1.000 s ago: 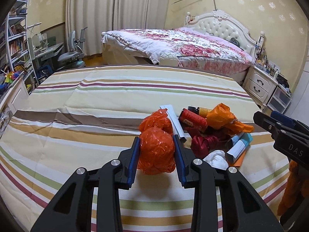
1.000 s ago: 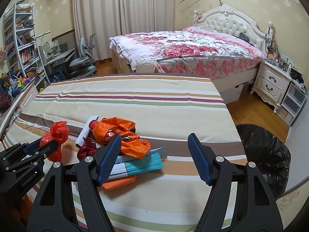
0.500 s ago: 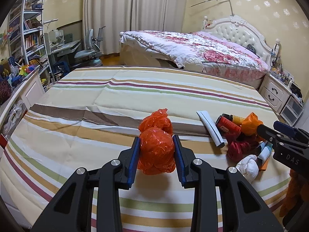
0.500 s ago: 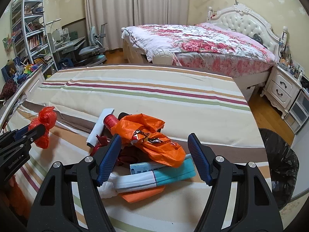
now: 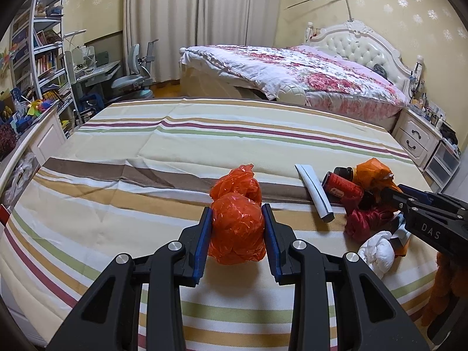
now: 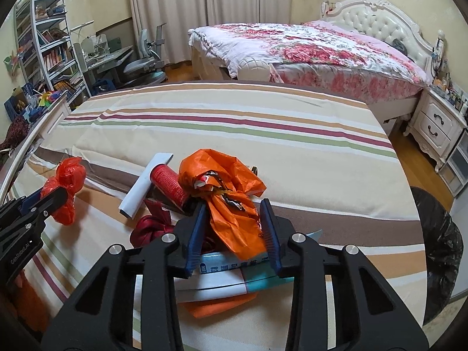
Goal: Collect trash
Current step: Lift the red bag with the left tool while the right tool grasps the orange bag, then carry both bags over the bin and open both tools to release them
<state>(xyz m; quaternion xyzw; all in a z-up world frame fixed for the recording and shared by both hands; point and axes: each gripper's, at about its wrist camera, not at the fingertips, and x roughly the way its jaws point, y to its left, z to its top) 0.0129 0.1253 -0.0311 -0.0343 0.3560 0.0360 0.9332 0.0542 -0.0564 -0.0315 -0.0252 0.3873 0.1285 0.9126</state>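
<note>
Yellow-papered bedroom, with a striped bed [image 6: 234, 122] strewn with litter. Took the red can [image 6: 168, 181] in the heap as the marker.

Left tongs [image 5: 237, 212]: narrowed to a snug hold, pads pressed on both sides of a knotted red bag [image 5: 237, 234], well to the left of the red can.

Right tongs [image 6: 233, 206]: were closing on a crumpled orange bag [image 6: 225, 193], which lay just right of the red can and draped over its end; pads looked to be already against the film. Under that bag, nearer than the red can, lay a teal-and-white box [image 6: 234, 272]. Just left of the red can lay a white tube [image 6: 146, 187] and a dark red cloth [image 6: 152, 225].

Likely troubles from there:
- Caught only a loose fold of thin film, so it might slide out on the lift.
- Looked torn open at the top, with wrappers showing; might spill if tipped.
- Might drag the box or the red can along, through a snagged fold.
- Stood far right of the red can, beyond the bed's edge: a black bin bag [image 6: 438, 234]. A long carry, with both loads free to slip.
</note>
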